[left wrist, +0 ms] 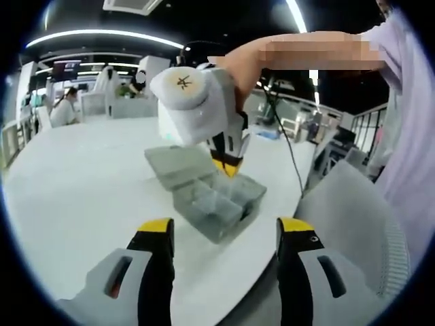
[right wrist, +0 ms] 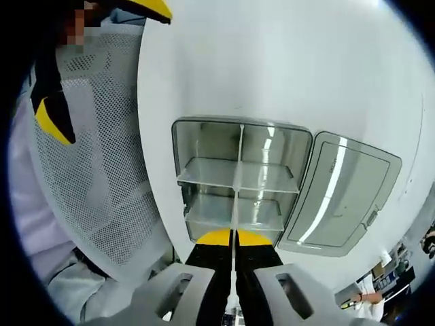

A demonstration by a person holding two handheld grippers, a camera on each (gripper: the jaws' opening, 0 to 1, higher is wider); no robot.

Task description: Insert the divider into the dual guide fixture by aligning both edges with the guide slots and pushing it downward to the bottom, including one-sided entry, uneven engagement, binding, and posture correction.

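A clear plastic box (right wrist: pixel 204 123) with cross partitions stands on the white table, its lid (right wrist: pixel 343 193) swung open to one side. My right gripper (right wrist: pixel 231 239) is shut on a thin clear divider (right wrist: pixel 236 183), held edge-on along the box's middle line, reaching across to the far wall. How deep it sits I cannot tell. In the left gripper view the right gripper (left wrist: pixel 228 166) points down into the box (left wrist: pixel 217 227) next to the open lid (left wrist: pixel 178 163). My left gripper (left wrist: pixel 226 234) hovers open, apart from the box, near the table edge. It also appears in the right gripper view as the left gripper (right wrist: pixel 102 61).
The round white table (left wrist: pixel 88 183) has bare surface around the box. A grey mesh chair (left wrist: pixel 353 224) stands at the table's edge close to the box, seen too as the mesh chair (right wrist: pixel 95 170). People (left wrist: pixel 64 109) sit at benches far behind.
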